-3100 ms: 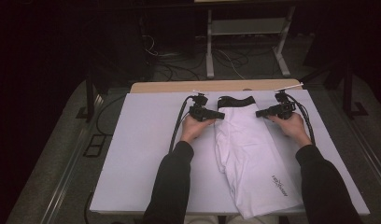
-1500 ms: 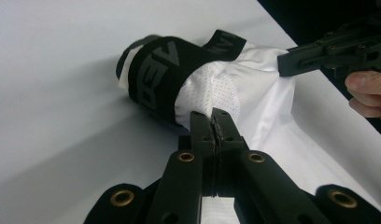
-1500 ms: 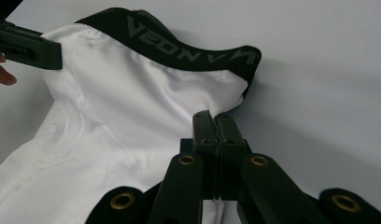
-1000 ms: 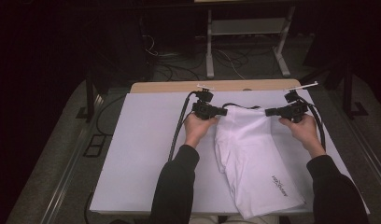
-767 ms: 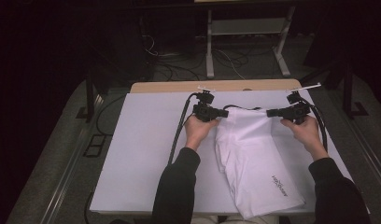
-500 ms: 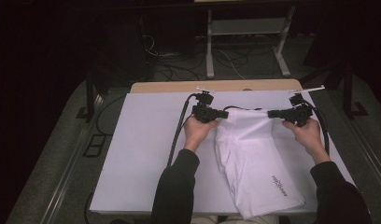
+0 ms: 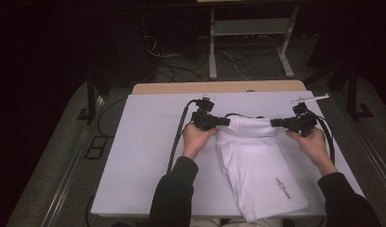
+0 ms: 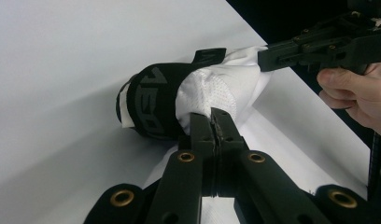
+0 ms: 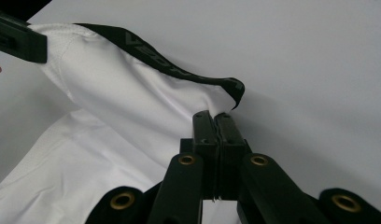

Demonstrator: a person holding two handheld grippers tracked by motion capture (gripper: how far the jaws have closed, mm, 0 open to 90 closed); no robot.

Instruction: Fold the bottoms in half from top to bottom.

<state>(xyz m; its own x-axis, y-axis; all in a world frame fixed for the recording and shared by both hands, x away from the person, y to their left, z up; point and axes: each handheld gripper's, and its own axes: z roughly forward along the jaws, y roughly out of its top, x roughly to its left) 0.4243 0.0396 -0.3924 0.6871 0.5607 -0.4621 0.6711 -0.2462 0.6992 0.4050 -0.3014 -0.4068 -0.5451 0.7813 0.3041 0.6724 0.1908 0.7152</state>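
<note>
I have pulled my hands apart over the last few seconds, so the waistband (image 7: 248, 117) of the white shorts (image 7: 257, 161) now stretches taut between them at the far side of the table (image 7: 144, 156). My left gripper (image 7: 223, 121) is clamped on one end of it and my right gripper (image 7: 275, 123) on the other (both jaws pinched flat on cloth). I judge the shorts are being spread for smoothing or folding.

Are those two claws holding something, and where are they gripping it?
Yes: both hold the white fabric garment with the black waistband. The left claw and right claw each pinch white cloth near opposite waistband ends.
</note>
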